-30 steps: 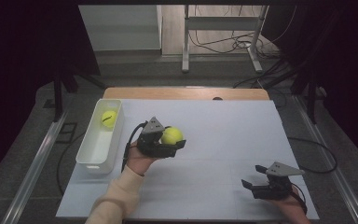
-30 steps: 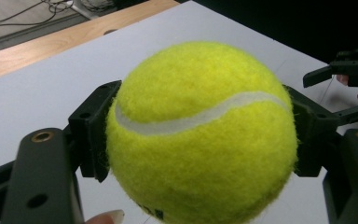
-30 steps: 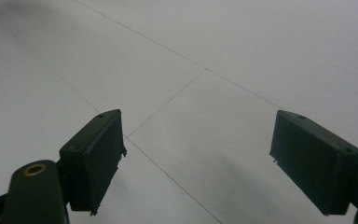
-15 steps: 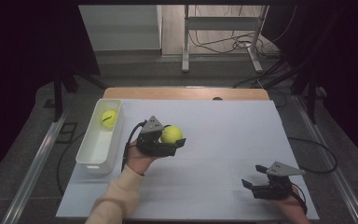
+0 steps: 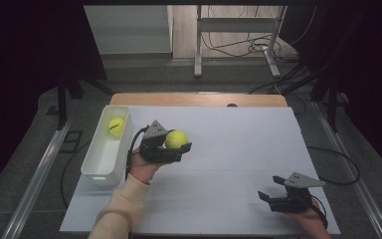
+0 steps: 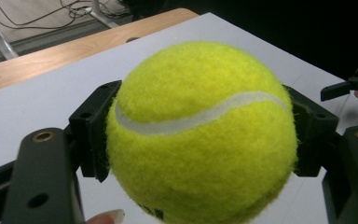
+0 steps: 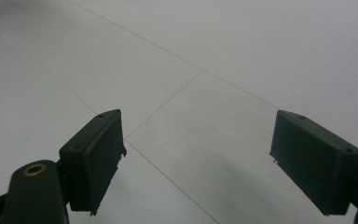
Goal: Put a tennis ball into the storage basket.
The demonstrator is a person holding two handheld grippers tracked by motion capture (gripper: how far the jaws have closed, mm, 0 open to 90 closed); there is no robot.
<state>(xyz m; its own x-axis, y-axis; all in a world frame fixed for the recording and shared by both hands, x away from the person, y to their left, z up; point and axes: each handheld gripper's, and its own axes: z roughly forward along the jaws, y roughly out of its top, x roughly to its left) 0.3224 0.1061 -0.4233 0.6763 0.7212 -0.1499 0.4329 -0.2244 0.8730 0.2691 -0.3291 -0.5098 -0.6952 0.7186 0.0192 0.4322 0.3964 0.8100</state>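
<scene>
Left gripper (image 5: pixel 175 148) clamped on a tennis ball (image 5: pixel 176 139); fingers (image 6: pixel 93 128) pressed against both flanks of the ball, seam curving across the face between them in the left gripper view. Ball (image 6: pixel 203 135) sitting squarely between the fingers, bulging above and in front of them, lifted clear of the worktop (image 5: pixel 229 149). Fingernail tip just visible under the ball at the bottom edge of that view. Just beside the left gripper, on its outer side: white bin (image 5: pixel 104 149) holding a second tennis ball (image 5: pixel 116 125) at the far end. Right gripper (image 5: pixel 273 191) well apart from the held ball, low over the near right corner of the white sheet, fingers (image 7: pixel 95 156) spread wide with nothing but bare sheet between them; faint crease lines crossing under the gap in the right gripper view. Right gripper also glimpsed at the right edge of the left gripper view, beyond the ball. Wooden worktop edge showing past the sheet's far side.
</scene>
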